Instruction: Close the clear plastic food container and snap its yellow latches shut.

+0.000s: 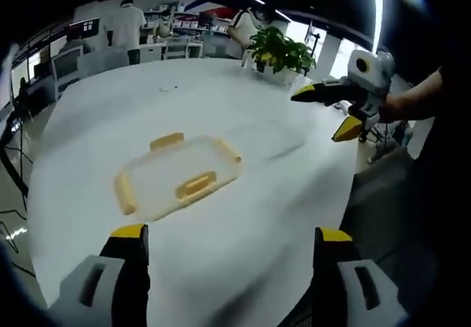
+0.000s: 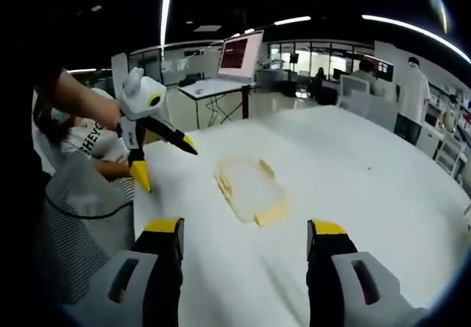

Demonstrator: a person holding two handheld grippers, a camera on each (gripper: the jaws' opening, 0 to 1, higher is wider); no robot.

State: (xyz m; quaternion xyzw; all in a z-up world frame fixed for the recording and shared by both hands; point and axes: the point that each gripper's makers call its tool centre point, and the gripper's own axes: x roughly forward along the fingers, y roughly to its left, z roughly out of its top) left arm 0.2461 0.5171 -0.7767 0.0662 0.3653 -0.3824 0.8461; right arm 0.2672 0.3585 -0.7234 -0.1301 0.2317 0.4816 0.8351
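The left gripper (image 1: 229, 246) is wide open and holds nothing. The right gripper (image 2: 245, 238) is wide open too, up in the air. Between them, the clear plastic food container (image 1: 176, 177) lies flat on the round white table (image 1: 243, 261). It looks thin and bendy, with yellow latches (image 1: 196, 185) on its sides. Best to come down slowly and press each latch straight.

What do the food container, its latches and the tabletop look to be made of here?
Container: clear, glossy plastic; the white table shows through it.
Latches: opaque yellow plastic, apparently smooth.
Table: white, matte-looking surface, possibly laminate; the blur leaves it open.
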